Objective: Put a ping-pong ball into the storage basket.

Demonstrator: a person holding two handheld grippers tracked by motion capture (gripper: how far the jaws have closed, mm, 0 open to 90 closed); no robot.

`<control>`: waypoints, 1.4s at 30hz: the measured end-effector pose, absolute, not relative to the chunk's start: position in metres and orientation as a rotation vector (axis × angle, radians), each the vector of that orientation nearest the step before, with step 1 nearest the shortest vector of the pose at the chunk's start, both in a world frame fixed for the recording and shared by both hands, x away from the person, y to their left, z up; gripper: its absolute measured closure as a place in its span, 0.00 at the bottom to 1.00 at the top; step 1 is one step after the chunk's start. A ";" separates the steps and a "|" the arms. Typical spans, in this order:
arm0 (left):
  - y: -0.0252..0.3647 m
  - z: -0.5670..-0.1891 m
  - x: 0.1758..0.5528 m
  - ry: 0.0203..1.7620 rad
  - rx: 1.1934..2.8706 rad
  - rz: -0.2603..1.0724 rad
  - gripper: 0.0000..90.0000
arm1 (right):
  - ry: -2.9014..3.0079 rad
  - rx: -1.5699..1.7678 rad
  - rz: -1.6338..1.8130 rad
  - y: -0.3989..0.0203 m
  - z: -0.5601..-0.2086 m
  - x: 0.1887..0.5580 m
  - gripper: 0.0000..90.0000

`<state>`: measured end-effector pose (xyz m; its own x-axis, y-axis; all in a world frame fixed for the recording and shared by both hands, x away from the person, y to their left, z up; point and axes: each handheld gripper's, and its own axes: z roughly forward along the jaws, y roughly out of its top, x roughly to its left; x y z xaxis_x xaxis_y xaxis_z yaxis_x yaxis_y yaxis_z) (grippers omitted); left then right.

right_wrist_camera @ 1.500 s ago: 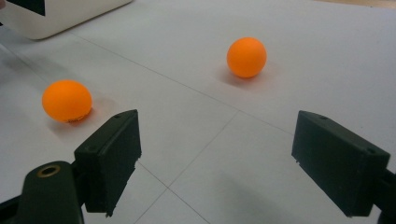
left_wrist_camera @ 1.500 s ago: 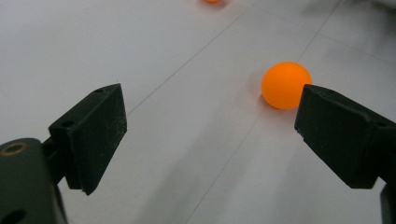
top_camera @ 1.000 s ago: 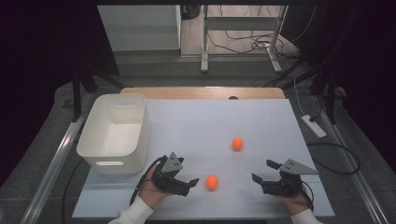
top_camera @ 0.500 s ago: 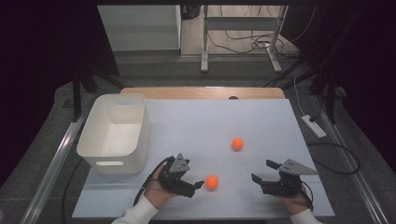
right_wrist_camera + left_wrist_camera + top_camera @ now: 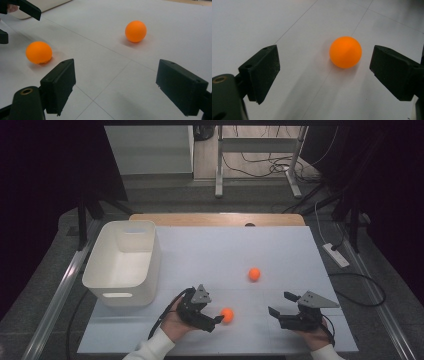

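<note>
While spread wide, left gripper (image 5: pixel 218 314) sits low at the near edge of the white table (image 5: pixel 210 252), jaws flanking but not touching the near orange ball (image 5: pixel 227 315). Same ball dead centre between those jaws in the left gripper view (image 5: pixel 345 52), resting on the tabletop. Right gripper (image 5: pixel 280 304) also wide open, well off to the right, gripping nothing. Second orange ball (image 5: pixel 254 274) further back, mid-table. White bin (image 5: pixel 123 262) on the left side.
</note>
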<state>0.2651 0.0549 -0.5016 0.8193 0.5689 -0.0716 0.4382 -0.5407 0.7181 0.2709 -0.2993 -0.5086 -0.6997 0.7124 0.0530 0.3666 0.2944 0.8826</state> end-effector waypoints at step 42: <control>0.027 -0.512 0.270 0.682 2.320 0.137 0.11 | 2.210 0.963 1.370 -0.300 -0.507 0.269 0.18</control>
<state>0.2704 0.0271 -0.5115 0.8553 0.5101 -0.0908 0.4355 -0.6129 0.6593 0.2686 -0.3001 -0.5067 -0.6996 0.7132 0.0443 0.3571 0.2953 0.8862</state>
